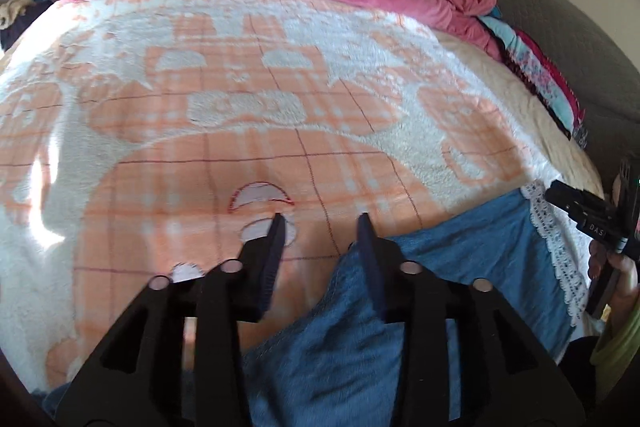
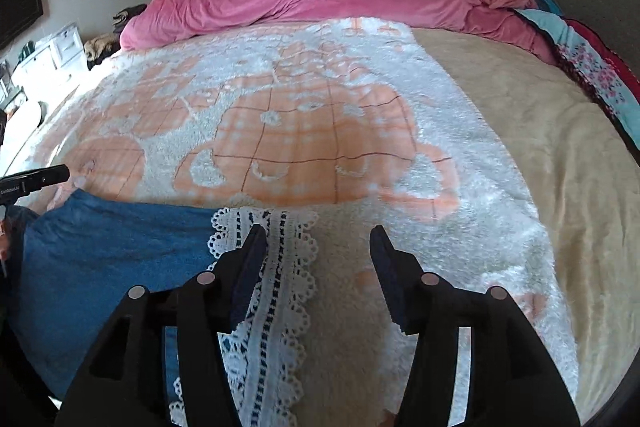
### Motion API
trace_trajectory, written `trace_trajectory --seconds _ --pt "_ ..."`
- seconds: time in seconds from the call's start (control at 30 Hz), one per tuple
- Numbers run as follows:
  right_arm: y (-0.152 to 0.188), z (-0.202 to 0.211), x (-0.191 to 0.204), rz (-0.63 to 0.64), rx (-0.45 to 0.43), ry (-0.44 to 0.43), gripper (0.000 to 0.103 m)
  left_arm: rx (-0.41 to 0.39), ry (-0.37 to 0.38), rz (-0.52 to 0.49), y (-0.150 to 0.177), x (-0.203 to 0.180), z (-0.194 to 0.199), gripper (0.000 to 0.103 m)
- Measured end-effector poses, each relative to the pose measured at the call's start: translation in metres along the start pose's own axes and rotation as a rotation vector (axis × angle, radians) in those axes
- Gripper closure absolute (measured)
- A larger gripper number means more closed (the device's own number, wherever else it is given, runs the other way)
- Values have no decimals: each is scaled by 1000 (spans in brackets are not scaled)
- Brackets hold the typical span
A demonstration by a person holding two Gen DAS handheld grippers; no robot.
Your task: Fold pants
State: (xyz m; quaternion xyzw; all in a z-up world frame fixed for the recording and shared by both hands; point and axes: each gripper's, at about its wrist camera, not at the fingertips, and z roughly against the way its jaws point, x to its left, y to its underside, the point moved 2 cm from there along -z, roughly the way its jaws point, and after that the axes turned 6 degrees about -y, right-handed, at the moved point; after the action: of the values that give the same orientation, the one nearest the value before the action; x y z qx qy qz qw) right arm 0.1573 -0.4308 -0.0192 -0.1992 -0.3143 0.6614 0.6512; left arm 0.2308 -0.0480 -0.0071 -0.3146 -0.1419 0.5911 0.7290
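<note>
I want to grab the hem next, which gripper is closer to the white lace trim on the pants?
Right. The right gripper hangs over the lace trim; the left gripper is over the far denim edge.

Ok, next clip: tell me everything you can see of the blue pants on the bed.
The blue pants look like soft denim, with a wide white lace trim along one end. They lie flat at the near edge of the bed, on the orange-and-white fleece blanket. The left gripper and right gripper both stand open over them, the right one above the lace; neither grips the cloth. Whether a finger touches it cannot be told.
</note>
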Motion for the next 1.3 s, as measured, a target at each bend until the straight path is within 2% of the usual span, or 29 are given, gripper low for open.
trace_trajectory --seconds 0.1,0.17,0.2,0.3,0.43,0.47,0.53,0.57,0.63,0.67,0.7,0.8,0.9,0.97,1.03,1.2,1.3 --pt "6 39 0 -68 -60 -36 50 -22 -28 15 8 11 34 55" --pt "14 62 11 -72 -96 -56 36 -49 -33 23 15 17 60 46" --pt "19 70 20 -57 -99 -48 36 -70 -40 33 20 20 73 42" --pt "32 80 58 33 -67 -56 36 -114 -76 65 46 32 108 36" --pt "46 69 121 174 21 -110 33 -121 -160 92 78 44 127 32" --pt "50 63 135 198 52 -119 28 -99 -193 87 85 46 125 30" --pt "57 51 151 235 100 -120 25 -29 -303 89 98 54 114 25" --pt "61 44 155 256 127 -86 22 19 -357 87 105 59 105 25" --pt "72 28 146 278 227 55 17 64 -383 119 118 70 98 25" --pt "77 21 137 276 271 129 17 72 -381 135 124 76 99 25" --pt "80 17 123 229 299 166 16 67 -365 156 128 81 102 25" --pt "79 24 99 110 298 114 13 70 -334 188 133 90 107 25" --pt "81 20 92 73 313 95 9 76 -334 182 134 91 104 25" --pt "82 17 92 67 324 113 4 71 -331 185 134 93 104 25" --pt "82 13 84 16 352 83 4 59 -317 197 136 92 106 25" --pt "79 24 76 -49 302 39 5 -37 -246 205 126 78 132 14" --pt "73 44 68 -91 199 48 5 -86 -209 171 121 58 146 13"
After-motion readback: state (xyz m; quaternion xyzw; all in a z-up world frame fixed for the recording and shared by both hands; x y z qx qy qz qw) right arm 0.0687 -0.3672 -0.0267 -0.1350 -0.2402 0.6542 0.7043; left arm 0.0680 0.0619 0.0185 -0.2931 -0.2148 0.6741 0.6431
